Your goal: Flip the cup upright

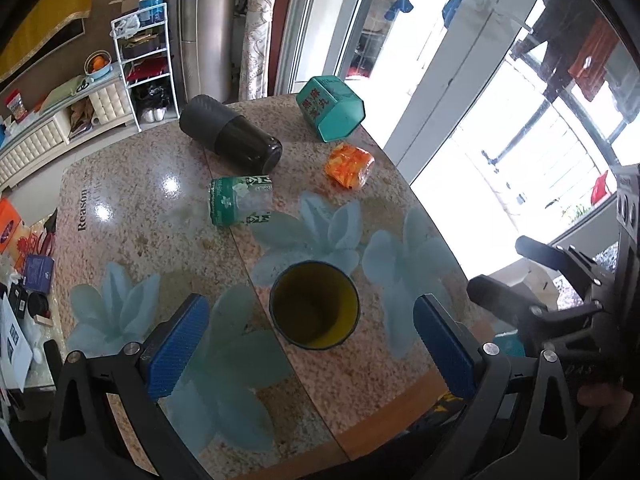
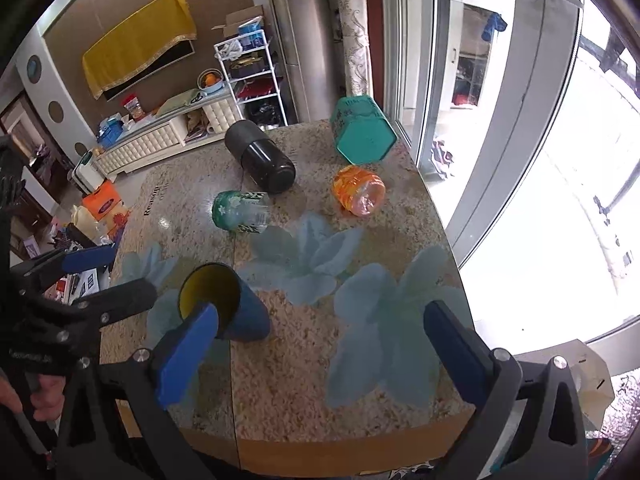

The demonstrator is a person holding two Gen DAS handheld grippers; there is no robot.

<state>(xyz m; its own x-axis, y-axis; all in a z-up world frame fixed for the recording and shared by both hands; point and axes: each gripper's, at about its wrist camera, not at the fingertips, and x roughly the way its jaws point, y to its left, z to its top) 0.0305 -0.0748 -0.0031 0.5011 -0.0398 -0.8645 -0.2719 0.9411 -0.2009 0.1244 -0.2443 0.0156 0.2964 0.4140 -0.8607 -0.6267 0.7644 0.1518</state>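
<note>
- The blue cup (image 1: 315, 305) with the yellow inside stands upright on the stone-patterned table (image 1: 132, 184), mouth up, near the front edge on the seam between the two halves of the top.
- The left gripper (image 1: 312, 344) hovers above it with its jaws spread wide; the blue pads (image 1: 178, 346) sit well clear of the cup on either side and hold nothing.
- The right gripper (image 2: 320, 354) is likewise released and empty, over bare table to the right of the cup (image 2: 224, 300); its left pad merely overlaps the cup in that view, and contact cannot be told.
- Judged from this, the flip of this cup appears done and the step in hand is the release and pull-back.
- Other vessels lie on their sides farther back: a green printed cup (image 1: 240, 200), a black tumbler (image 1: 230, 138), a teal hexagonal tin (image 1: 332, 108) and an orange container (image 1: 348, 166).
- If another is meant, the next move calls for reaching past the upright cup without knocking it and closing across a rounded body that may roll.
</note>
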